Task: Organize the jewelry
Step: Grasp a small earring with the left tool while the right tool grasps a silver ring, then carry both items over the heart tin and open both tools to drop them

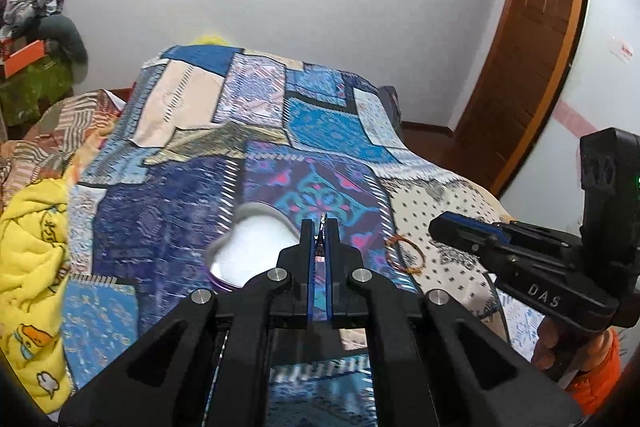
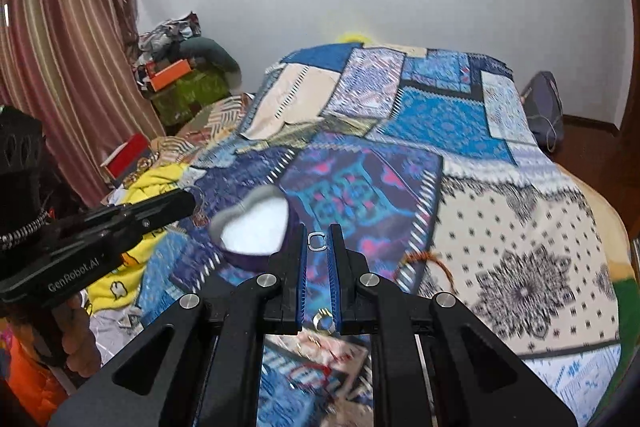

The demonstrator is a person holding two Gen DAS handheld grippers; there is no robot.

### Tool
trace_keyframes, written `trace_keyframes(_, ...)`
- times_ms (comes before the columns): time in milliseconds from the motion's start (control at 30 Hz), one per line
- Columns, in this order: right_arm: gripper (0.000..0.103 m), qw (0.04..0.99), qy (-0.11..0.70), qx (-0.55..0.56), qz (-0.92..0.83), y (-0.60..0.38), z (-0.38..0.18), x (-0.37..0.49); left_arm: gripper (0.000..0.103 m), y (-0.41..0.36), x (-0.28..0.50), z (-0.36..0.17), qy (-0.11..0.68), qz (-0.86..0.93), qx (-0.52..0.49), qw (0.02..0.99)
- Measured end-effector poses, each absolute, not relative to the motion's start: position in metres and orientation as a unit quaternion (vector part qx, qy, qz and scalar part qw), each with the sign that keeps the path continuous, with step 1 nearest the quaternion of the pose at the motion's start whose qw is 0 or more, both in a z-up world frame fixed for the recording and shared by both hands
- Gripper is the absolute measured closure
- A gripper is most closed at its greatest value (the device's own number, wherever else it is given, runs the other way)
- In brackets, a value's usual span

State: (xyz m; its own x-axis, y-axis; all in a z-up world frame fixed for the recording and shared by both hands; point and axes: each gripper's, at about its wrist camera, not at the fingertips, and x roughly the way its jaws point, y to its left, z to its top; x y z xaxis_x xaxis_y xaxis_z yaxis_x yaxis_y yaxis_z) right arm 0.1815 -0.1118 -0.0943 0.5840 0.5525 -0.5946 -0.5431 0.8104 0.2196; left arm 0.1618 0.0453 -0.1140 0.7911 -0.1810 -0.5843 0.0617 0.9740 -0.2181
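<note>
A heart-shaped purple jewelry box [image 1: 248,251] with a white lining lies open on the patchwork bedspread; it also shows in the right wrist view [image 2: 256,227]. My left gripper [image 1: 320,223] is shut on a thin piece of jewelry, held just right of the box. My right gripper [image 2: 317,241] is shut on a small silver ring [image 2: 317,241], also just right of the box. Another ring [image 2: 325,321] lies on the bed between its fingers. An orange-brown bracelet [image 1: 404,253] lies on the bed to the right, also in the right wrist view [image 2: 430,263].
The bedspread [image 1: 312,131] covers the whole bed. A yellow blanket [image 1: 32,251] is bunched at the left. A red box [image 2: 126,155] and clutter sit at the far left. A wooden door [image 1: 532,39] stands at the right.
</note>
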Motion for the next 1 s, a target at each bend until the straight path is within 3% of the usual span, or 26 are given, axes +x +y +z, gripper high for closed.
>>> trace_keyframes(400,0.094,0.878,0.336,-0.008,0.342,-0.067,-0.098,0.203,0.101,0.083,0.179,-0.124,0.32,-0.044,-0.106,0.941)
trace_keyframes(1000,0.094,0.838,0.405,-0.057,0.362,-0.026,-0.148,0.226,0.101,0.096,0.202,-0.174,0.376,-0.056,-0.123,0.916)
